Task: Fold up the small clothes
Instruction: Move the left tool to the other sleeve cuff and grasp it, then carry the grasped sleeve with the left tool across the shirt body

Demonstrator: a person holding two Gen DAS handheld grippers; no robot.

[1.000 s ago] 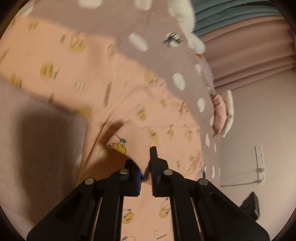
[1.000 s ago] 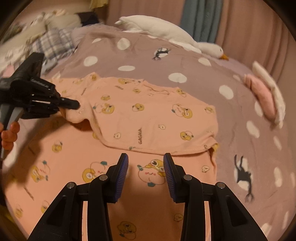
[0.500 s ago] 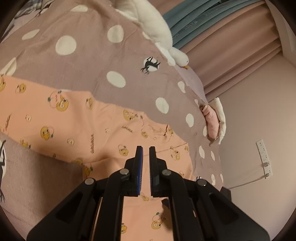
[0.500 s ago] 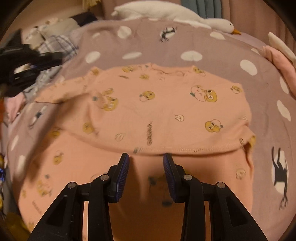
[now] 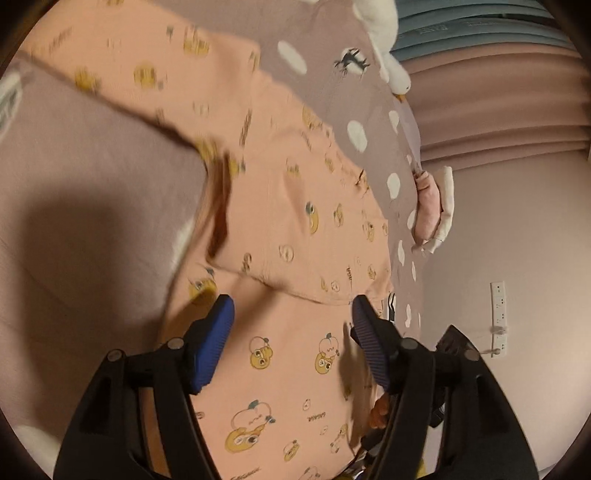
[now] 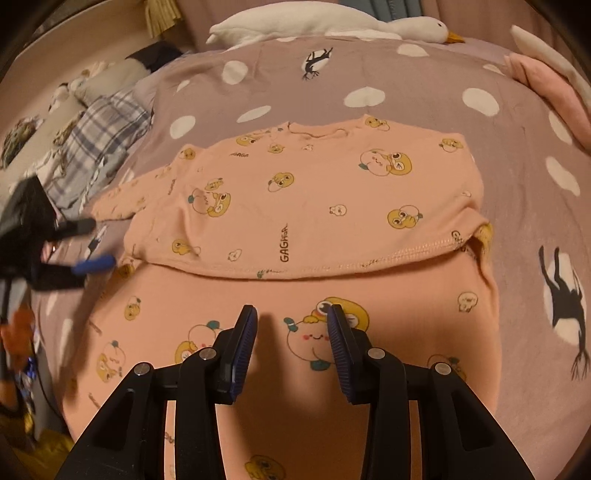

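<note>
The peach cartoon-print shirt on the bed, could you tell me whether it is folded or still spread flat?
Partly folded: the peach shirt has one stitched hem doubled over its lower part, with one sleeve still sticking out.

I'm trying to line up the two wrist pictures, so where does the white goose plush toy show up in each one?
Left wrist view: the white goose plush lies at the top edge, right of centre, beak down.
Right wrist view: the plush stretches along the top, head and orange beak to the right.
Shared landmark: the peach top's folded hem, which crosses both views just beyond the fingers.
</note>
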